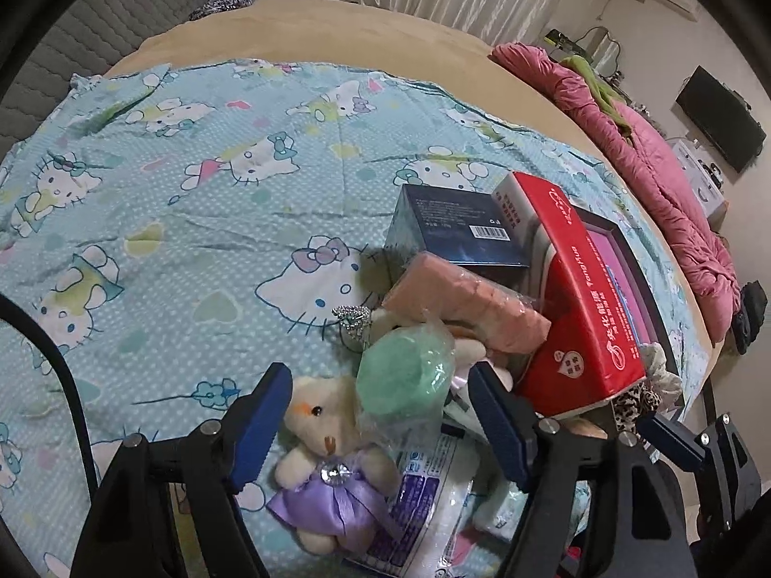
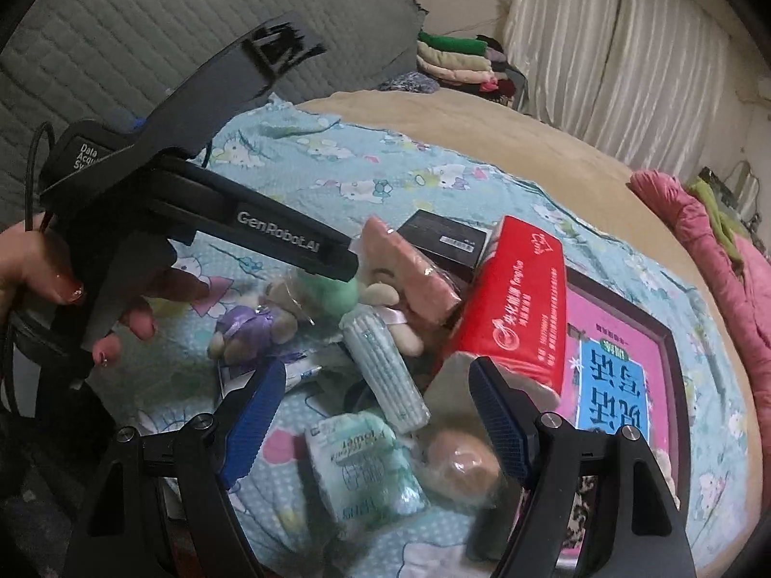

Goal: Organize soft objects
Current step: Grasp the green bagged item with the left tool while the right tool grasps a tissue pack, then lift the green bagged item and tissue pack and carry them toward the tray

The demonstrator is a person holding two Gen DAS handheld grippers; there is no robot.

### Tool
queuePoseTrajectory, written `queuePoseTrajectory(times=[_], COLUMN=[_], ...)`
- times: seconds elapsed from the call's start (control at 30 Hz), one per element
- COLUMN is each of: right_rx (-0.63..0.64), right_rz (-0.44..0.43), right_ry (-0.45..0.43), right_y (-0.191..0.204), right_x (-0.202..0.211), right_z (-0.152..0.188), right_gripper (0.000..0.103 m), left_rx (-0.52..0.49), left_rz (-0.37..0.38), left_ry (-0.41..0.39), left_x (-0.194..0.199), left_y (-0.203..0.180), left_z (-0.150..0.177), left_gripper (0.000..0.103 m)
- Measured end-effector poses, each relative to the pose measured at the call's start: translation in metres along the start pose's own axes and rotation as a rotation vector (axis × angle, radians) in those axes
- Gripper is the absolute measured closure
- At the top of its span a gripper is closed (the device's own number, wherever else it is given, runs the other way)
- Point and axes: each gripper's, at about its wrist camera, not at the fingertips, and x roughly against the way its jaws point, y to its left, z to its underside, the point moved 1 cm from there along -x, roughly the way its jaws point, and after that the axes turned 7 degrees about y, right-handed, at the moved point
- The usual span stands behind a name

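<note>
"What did the left gripper (image 2: 332,265) look like?"

"Black, with white 'GenRobot.AI' lettering along one arm and a black cable trailing from the back. The hand (image 2: 58,279) wore glossy red nail polish."

"And the right gripper (image 2: 376,414)?"

"Black arms, silver pivot screws, ribbed blue pads (image 2: 253,424)."

A red box (image 1: 585,289) leans on a pink framed book (image 2: 621,361) near the bed's (image 1: 337,33) right edge, a dark blue box (image 1: 458,231) just behind it. Folded clothes (image 2: 453,60) are stacked past the far edge by white curtains (image 2: 626,48). A pink quilt (image 1: 674,202) lies along the right edge.
</note>
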Motion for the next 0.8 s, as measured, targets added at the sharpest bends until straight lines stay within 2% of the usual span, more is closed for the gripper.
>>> queuePoseTrajectory(times=[0.1,0.23,0.4,0.47,0.63,0.7,0.8], right_rx=[0.038,0.084,0.142,0.171,0.227,0.229,0.217], right_rz=[0.021,0.062,0.09,0.101,0.127,0.128,0.124], right_ry=[-0.006,0.008,0.018,0.031,0.084,0.104,0.106], right_y=[0.005,0.01,0.017,0.02,0.025,0.023,0.017], right_x=[-0.008,-0.022,-0.035,-0.043,-0.064,-0.072,-0.078], right_z=[-0.005,-0.01,-0.015,-0.015,-0.013,-0.012,-0.012], right_gripper=[0.023,0.023,0.032,0.035,0.052,0.067,0.078], left_rx=[0.003,-0.014,-0.056,-0.055,-0.049,-0.047,-0.047], left_rz=[0.022,0.035,0.029,0.044,0.055,0.06,0.07], left_ry=[-0.001,-0.002,-0.001,0.003,0.01,0.008,0.008], left_x=[-0.003,-0.005,-0.008,-0.01,-0.012,-0.013,-0.013], left_y=[0.001,-0.001,-0.006,-0.006,-0.002,-0.002,-0.001], left_z=[-0.001,-0.003,-0.005,-0.004,-0.004,-0.004,-0.004], left_gripper=[0.04,0.043,0.052,0.053,0.055,0.056,0.062])
